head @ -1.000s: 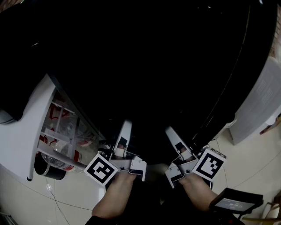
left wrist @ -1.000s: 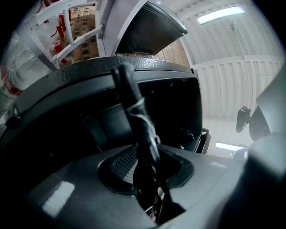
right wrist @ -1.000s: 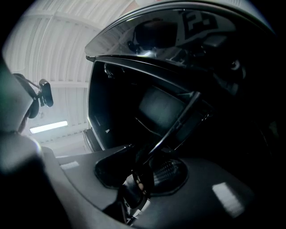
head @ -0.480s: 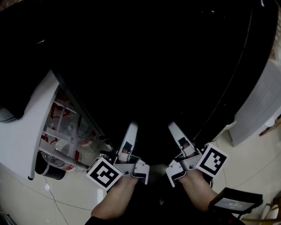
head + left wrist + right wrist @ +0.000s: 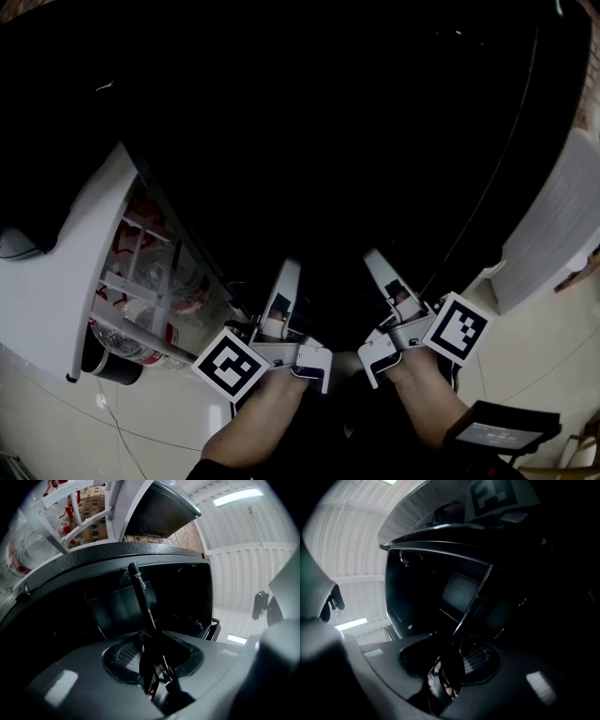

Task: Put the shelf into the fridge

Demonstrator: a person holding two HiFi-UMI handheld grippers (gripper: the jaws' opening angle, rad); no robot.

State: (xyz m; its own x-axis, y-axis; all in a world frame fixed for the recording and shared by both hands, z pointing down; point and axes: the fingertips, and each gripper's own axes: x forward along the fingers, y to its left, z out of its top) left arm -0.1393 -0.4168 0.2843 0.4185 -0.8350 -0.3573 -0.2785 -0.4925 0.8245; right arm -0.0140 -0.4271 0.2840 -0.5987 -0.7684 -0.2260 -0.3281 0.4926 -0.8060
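The shelf [image 5: 139, 592] is a thin dark pane seen edge-on, rising from between the jaws in both gripper views, where its edge [image 5: 476, 597] slants up to the right. My left gripper [image 5: 281, 281] has that edge between its jaws, which are closing on it; the left gripper [image 5: 150, 644] pads sit against the edge. My right gripper [image 5: 384, 274] is shut on the same shelf, right gripper [image 5: 454, 648] pads hugging it. Both point into the black fridge [image 5: 328, 141]. In the head view the shelf is lost in the dark.
The fridge door [image 5: 56, 272] stands open at the left, its white racks holding bottles [image 5: 150, 272]. A white ribbed cabinet [image 5: 562, 225] stands at the right. A dark flat device [image 5: 497, 433] lies on the tiled floor at bottom right.
Both grippers have shifted slightly to the right and further toward the fridge's dark opening. The open door looks a little nearer.
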